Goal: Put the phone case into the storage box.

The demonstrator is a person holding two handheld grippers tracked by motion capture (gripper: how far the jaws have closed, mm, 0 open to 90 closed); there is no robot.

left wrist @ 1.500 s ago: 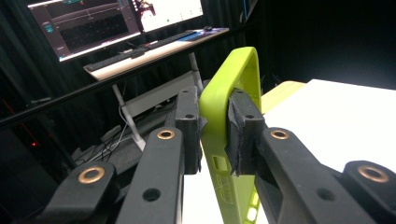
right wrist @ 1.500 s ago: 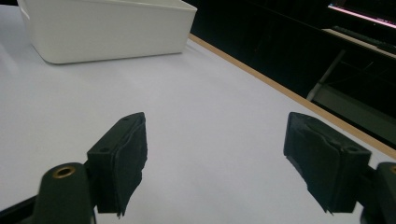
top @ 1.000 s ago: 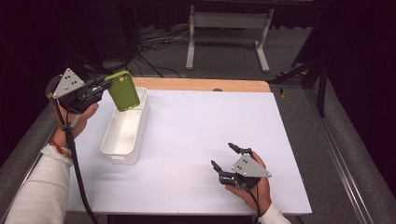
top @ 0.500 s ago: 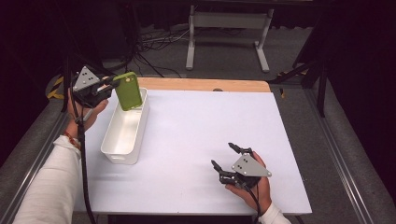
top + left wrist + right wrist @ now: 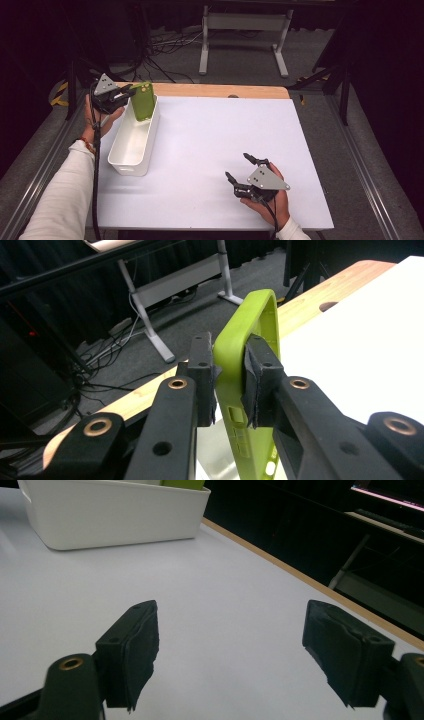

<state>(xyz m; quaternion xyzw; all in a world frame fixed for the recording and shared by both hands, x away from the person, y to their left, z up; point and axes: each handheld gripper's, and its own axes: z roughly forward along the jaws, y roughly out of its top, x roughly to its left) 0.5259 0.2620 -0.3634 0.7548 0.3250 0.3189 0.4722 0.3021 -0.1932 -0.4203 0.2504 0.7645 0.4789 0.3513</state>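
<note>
A lime-green phone case (image 5: 142, 101) hangs upright over the far end of a white rectangular bin (image 5: 131, 145), its lower end dipping inside the rim. My left gripper (image 5: 129, 93) is shut on the case's side edge, and in the left gripper view both pads (image 5: 258, 375) press on the green rim (image 5: 237, 342). At the table's front right my right gripper (image 5: 240, 166) rests in the person's hand, open, with only bare white table between its pads (image 5: 134, 650). In the right gripper view the bin (image 5: 115, 512) stands at the far left.
The white tabletop (image 5: 215, 140) has a wooden strip (image 5: 220, 90) along its far edge. A metal stand's legs (image 5: 240, 35) and cables lie on the floor beyond. A black cable hangs from the left gripper along the person's white sleeve (image 5: 60, 195).
The left gripper has carried the green case right and down, from beside the bin's far left to over its far end. The right gripper has stayed where it was.
</note>
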